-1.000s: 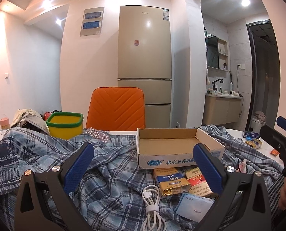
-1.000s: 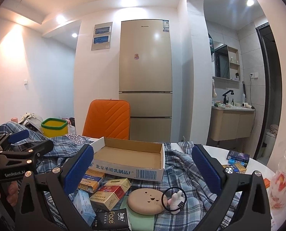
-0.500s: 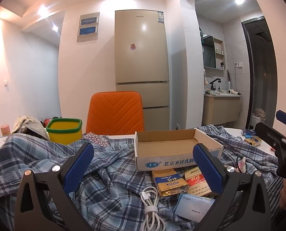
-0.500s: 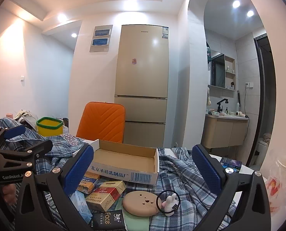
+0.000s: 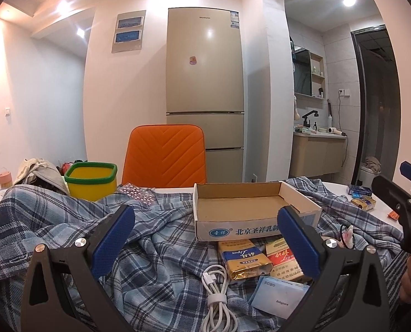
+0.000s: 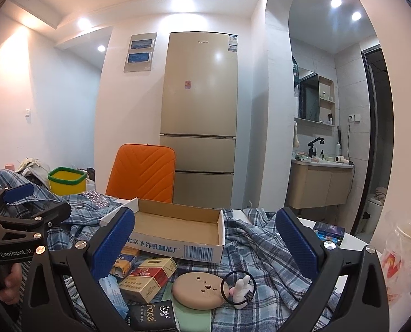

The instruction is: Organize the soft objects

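A blue plaid shirt [image 5: 67, 238] lies crumpled over the table, also in the right wrist view [image 6: 261, 249]. An empty cardboard box [image 5: 249, 207] sits on it, also in the right wrist view [image 6: 177, 232]. My left gripper [image 5: 205, 243] is open and empty, held above the shirt, a white cable [image 5: 216, 298] and cigarette packs [image 5: 244, 260]. My right gripper [image 6: 205, 243] is open and empty above cigarette packs [image 6: 147, 276], a beige round pad [image 6: 197, 290] and a black hair tie with a bunny [image 6: 238, 287].
A yellow bin with a green rim [image 5: 90, 179] stands at the back left beside a grey cloth heap [image 5: 39, 171]. An orange chair [image 5: 165, 157] is behind the table, a fridge [image 5: 205, 94] beyond it. A plastic-wrapped jar [image 6: 402, 251] stands at the right.
Both grippers have tilted slightly upward, so the table objects sit lower in view. Both stay open and empty.
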Motion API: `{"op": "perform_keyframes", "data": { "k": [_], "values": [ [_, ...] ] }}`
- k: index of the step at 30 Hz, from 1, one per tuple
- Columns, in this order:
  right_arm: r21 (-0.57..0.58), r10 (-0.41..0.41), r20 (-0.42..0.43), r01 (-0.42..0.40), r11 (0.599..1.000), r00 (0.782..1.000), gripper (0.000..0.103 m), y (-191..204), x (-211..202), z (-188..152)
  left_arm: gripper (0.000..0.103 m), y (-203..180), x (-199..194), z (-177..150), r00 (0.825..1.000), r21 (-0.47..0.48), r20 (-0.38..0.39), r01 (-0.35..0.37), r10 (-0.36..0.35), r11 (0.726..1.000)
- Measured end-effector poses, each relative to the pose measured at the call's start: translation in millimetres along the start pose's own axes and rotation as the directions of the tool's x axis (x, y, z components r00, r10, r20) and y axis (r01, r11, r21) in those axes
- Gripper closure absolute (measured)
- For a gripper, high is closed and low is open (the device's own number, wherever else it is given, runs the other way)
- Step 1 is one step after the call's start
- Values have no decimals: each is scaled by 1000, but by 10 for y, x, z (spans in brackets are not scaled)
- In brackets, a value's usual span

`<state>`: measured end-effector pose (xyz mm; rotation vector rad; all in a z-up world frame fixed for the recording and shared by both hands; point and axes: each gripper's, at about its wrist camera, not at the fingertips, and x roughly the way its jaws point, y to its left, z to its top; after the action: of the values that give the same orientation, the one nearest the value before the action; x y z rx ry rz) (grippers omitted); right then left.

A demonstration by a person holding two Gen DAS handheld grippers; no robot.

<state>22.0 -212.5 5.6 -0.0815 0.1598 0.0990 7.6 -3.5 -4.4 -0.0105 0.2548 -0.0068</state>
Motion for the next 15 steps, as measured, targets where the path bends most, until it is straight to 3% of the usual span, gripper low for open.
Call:
{"op": "perform_keyframes", "data": {
  "k": [7,10,15],
  "values": [
    [0,-2,11,2,1000,1000,0,-2,7,-1,1,-32,-3,-2,1000,14,-1,19,-19,1000],
    [-1,-3,10,3,1000,1000,0,3,5,-2,1,-37,24,-1,998,14,-24,62,-61,998],
    [-5,-8,11,8,1000,1000,0,14,0,-7,1,-46,-11,-1,998,21,-15,57,-56,998]
  ]
}}
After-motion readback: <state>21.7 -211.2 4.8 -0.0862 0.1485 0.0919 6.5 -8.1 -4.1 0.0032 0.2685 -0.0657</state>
